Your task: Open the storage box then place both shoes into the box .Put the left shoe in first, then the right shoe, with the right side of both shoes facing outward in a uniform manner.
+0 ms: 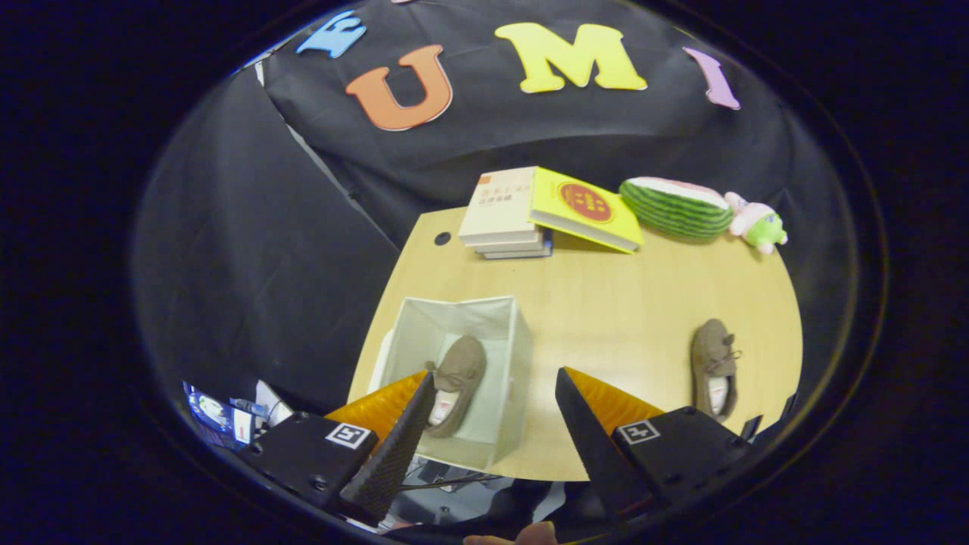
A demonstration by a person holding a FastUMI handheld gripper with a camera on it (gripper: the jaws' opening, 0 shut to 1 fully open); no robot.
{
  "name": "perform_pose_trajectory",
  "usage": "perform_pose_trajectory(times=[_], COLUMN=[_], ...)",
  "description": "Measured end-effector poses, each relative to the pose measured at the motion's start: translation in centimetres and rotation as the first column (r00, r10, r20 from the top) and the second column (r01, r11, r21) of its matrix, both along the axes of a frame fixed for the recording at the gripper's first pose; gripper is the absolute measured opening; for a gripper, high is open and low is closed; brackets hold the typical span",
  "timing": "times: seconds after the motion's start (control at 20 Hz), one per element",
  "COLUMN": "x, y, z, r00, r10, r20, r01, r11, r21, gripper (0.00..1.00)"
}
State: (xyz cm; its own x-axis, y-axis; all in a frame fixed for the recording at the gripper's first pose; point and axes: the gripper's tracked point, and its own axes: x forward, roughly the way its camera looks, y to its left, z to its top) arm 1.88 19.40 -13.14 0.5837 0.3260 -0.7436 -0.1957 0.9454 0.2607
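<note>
Your gripper [492,390]: fingers spread wide, holding nothing. Storage box [515,356], open, at 11 o'clock ahead: contains one shoe [456,378]. Second shoe [713,367]: on the table [606,303] at 2 o'clock.

The open white fabric storage box [462,378] is the landmark. Its top is uncovered, so entry from above is free, though a brown suede shoe [454,382] already lies along its floor, leaving bare floor beside it on the side toward the table's middle. The gripper [496,386] hangs above the box with its fingers spread wide, nothing between them. From the box across to the second brown shoe [713,367], the light wooden table [606,303] is bare. Beyond the box stand stacked books [530,212], a watermelon-slice plush [674,206] and a small pink-and-green plush toy [757,223].
</note>
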Motion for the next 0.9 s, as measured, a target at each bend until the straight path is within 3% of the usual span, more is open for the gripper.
perform_pose_trajectory(times=[0.25, 0.5, 0.65, 0.9], x=[-1.1, -0.9, 0.1, 1.0], y=[-11.3, -23.5, -28.0, -31.1], z=[-0.6, -6.4, -10.6, -17.7], r00=[0.996, 0.977, 0.960, 0.914], r10=[-0.083, -0.148, -0.171, -0.158], r20=[-0.029, -0.156, -0.222, -0.373], r01=[0.083, 0.134, 0.143, 0.121], r11=[0.997, 0.986, 0.980, 0.985], r21=[0.000, -0.094, -0.135, -0.120], gripper=[1.00, 1.00, 1.00, 1.00])
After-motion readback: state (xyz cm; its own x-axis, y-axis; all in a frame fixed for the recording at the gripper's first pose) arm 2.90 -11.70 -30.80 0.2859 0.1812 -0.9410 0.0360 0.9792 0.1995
